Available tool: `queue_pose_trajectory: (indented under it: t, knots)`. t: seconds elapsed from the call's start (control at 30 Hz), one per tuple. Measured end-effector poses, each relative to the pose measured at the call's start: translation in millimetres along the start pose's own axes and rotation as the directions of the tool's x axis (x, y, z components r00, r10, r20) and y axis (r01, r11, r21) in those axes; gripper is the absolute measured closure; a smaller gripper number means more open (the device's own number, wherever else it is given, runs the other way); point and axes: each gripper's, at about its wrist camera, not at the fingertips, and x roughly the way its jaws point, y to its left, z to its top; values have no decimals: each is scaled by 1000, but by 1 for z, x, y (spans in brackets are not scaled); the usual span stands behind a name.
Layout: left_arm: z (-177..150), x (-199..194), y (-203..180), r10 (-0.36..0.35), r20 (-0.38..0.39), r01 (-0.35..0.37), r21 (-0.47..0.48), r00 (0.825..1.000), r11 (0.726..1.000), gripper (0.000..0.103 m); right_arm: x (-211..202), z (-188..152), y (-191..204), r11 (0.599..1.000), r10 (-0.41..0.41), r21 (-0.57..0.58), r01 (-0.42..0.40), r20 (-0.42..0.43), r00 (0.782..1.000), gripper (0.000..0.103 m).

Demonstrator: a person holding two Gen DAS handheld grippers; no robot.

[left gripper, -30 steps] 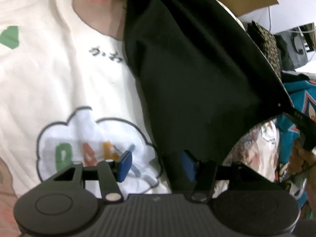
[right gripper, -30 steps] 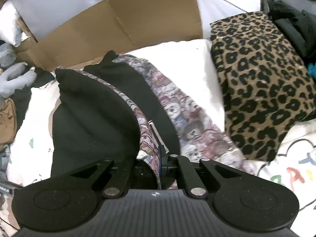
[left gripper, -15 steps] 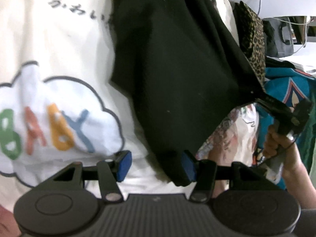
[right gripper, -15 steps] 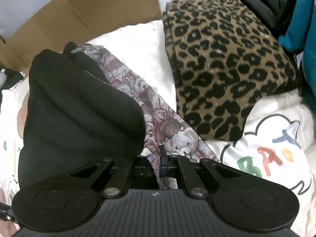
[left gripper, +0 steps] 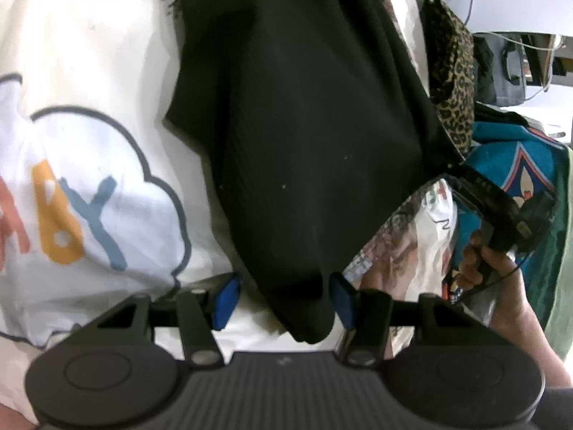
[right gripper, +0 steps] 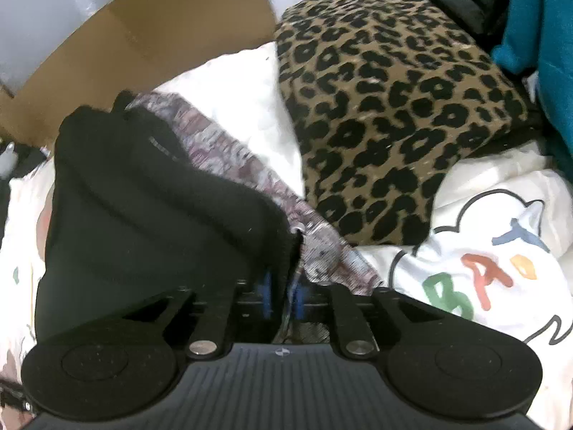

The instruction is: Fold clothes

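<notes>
Right tool (right gripper: 283, 295) opening, narrow gap now where it was clamped, black garment (right gripper: 150, 215) hem between pads. Left tool (left gripper: 283, 297) half-wide, closing, garment corner hanging lower between fingers, over white BABY-print bedding (left gripper: 89, 150). Leopard-print cushion (right gripper: 394, 107) closer.

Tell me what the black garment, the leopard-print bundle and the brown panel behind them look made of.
Black garment: soft matte knit, probably cotton jersey; fine ribbing shows in the left wrist view and it drapes limply.
Leopard-print bundle: thin printed woven or knit fabric, matte, folded into a block.
Brown panel: corrugated cardboard, judging by its flat tan face and crease.
</notes>
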Motion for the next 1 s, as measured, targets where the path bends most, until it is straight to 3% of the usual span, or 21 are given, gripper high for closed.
queue_pose_trajectory:
  t: [0.07, 0.1, 0.13, 0.23, 0.27, 0.7, 1.0]
  knots:
    - [1, 2, -2, 12, -2, -12, 8, 1000, 1000, 52, -1, 2, -3, 1000, 0, 12, 0, 22, 1000, 81]
    - [0, 2, -2, 8, -2, -8, 7, 1000, 1000, 59, -2, 3, -4, 1000, -6, 14, 6, 29, 1000, 81]
    - [0, 2, -2, 4, -4, -4, 6, 1000, 1000, 74, -2, 5, -6, 1000, -5, 20, 4, 34, 999, 81]
    - [-1, 0, -1, 0, -25, 0, 23, 1000, 1000, 96, -3, 6, -12, 999, 12, 47, -14, 37, 999, 85]
    - [-2, -1, -2, 2, -27, -2, 31, 1000, 1000, 96, -2, 6, -13, 999, 8, 45, -10, 30, 1000, 102]
    - [-7, -6, -21, -9, -36, 13, 112, 999, 994, 100, -23, 0, -16, 999, -43, 30, 42, 30, 999, 102]
    - [-8, 5, -18, 44, -56, -36, 144, 997, 989, 100, -11, -13, -33, 995, -56, 86, 56, -7, 998, 102]
